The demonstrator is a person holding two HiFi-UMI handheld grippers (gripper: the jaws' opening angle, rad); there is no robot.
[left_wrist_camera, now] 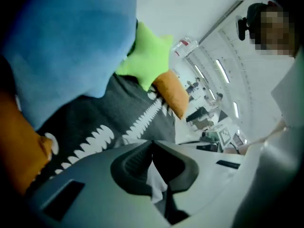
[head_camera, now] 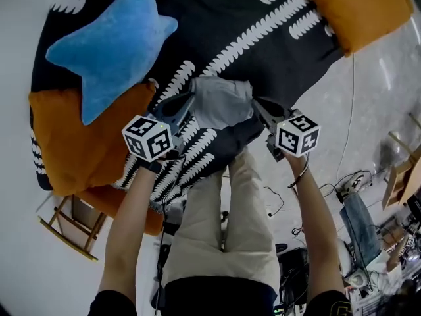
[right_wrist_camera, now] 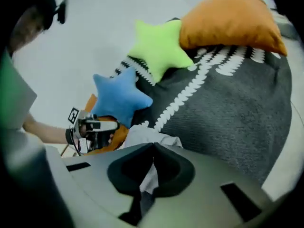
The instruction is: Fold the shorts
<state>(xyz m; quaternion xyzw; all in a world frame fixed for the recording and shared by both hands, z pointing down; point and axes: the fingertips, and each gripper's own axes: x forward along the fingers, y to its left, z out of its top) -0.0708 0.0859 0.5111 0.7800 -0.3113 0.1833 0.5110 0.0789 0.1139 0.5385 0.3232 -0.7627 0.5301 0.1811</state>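
The grey shorts (head_camera: 220, 101) lie bunched on a black blanket (head_camera: 263, 38) with white leaf-like stripes, near its front edge. My left gripper (head_camera: 189, 101) is shut on the left edge of the shorts, with pale cloth pinched between its pads (left_wrist_camera: 154, 179). At the right edge my right gripper (head_camera: 258, 105) is shut on the cloth too, and a strip of fabric shows in its jaws (right_wrist_camera: 151, 177). The shorts (right_wrist_camera: 149, 136) span the gap between both grippers. In the right gripper view the left gripper (right_wrist_camera: 92, 127) appears at the left.
A blue star cushion (head_camera: 115, 45) and an orange cushion (head_camera: 82, 143) lie at the left of the blanket. Another orange cushion (head_camera: 362, 5) is at the back right, a green star cushion (right_wrist_camera: 159, 49) behind. A wooden stool (head_camera: 72, 226) and floor cables (head_camera: 342, 189) are near my legs.
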